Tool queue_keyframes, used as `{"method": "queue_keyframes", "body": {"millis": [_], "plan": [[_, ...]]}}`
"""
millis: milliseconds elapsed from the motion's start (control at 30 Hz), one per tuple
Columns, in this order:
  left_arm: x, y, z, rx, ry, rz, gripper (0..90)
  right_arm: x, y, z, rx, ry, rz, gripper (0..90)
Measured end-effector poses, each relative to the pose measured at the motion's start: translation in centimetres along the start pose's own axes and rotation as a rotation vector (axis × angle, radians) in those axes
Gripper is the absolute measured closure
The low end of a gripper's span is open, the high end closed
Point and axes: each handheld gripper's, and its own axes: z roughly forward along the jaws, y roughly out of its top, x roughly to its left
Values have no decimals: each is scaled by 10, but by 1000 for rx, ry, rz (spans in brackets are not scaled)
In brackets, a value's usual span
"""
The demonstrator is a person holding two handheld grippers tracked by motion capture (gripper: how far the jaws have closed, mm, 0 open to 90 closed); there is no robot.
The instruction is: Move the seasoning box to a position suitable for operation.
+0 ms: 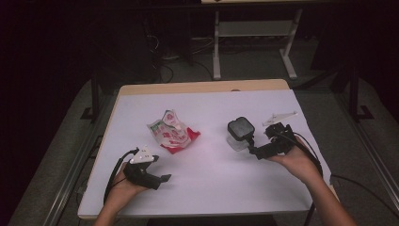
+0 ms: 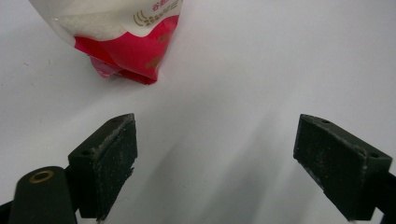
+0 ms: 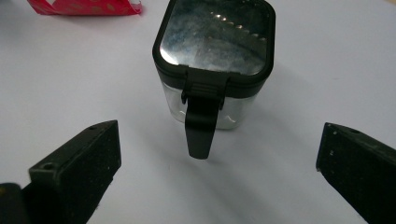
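A red and white pouch [image 1: 172,133] lies left of the middle of the white table [image 1: 211,188]. Its red bottom corner [image 2: 126,46] shows ahead and to the left in the left gripper view. My left gripper [image 1: 162,178] rests near the front left, open, with bare table between its jaws [image 2: 215,158]. A small clear container with a black lid [image 1: 240,132] stands right of centre. Its black latch tab [image 3: 201,126] hangs down its near side. My right gripper [image 1: 254,149] is just beside it, open [image 3: 217,175], with the container a little beyond the jaws and untouched.
The table's wooden back edge [image 1: 202,87] runs along the far side. Behind it on the dark floor stands a white desk frame [image 1: 254,29]. Metal rails [image 1: 75,160] flank the table. Cables [image 1: 115,172] trail from both grippers towards the front.
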Motion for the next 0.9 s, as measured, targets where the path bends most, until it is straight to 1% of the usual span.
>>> {"method": "queue_keyframes", "body": {"millis": [67,100,133,200,233,300,333,367,400,500,533,600,667,700,767,800,833,867,900], "plan": [[0,0,0,-4,0,-3,130,-1,7,0,12,-15,-15,0],[0,0,0,-5,0,-6,130,-2,9,0,6,-12,-19,0],[0,0,0,-8,2,-10,131,-2,15,2,23,-2,-21,0],[0,0,-1,-7,1,-16,131,-2,18,2,31,-10,-28,0],[0,0,0,-10,3,-22,131,-3,24,4,38,3,-27,0],[0,0,0,-16,3,-28,131,-3,27,5,48,4,-32,0],[0,0,0,-17,6,-27,133,-4,33,7,50,-6,-48,0],[-1,0,0,-17,8,-26,133,-5,35,8,47,4,-39,0],[-1,0,0,-16,9,-26,135,-5,38,10,59,14,-25,0],[-1,0,0,0,8,-22,136,-6,43,14,78,1,-42,0],[-1,0,0,2,8,-21,137,-7,49,18,81,-3,-30,0],[-2,0,0,-4,7,-28,137,-8,52,20,87,4,-26,0],[-1,0,0,-3,8,-27,137,-8,57,25,108,-2,-33,0],[-1,0,0,-5,8,-28,137,-8,62,28,111,1,-27,0],[-1,0,0,-5,6,-30,137,-8,64,30,106,6,-24,0],[-1,0,0,-1,5,-25,137,-8,65,33,102,14,-11,0],[-2,0,0,-6,5,-27,138,-10,67,39,110,21,-9,0],[-2,0,0,-5,3,-25,138,-10,67,39,110,21,-9,0],[-2,0,0,-7,3,-24,137,-10,68,46,121,25,3,0]]}}
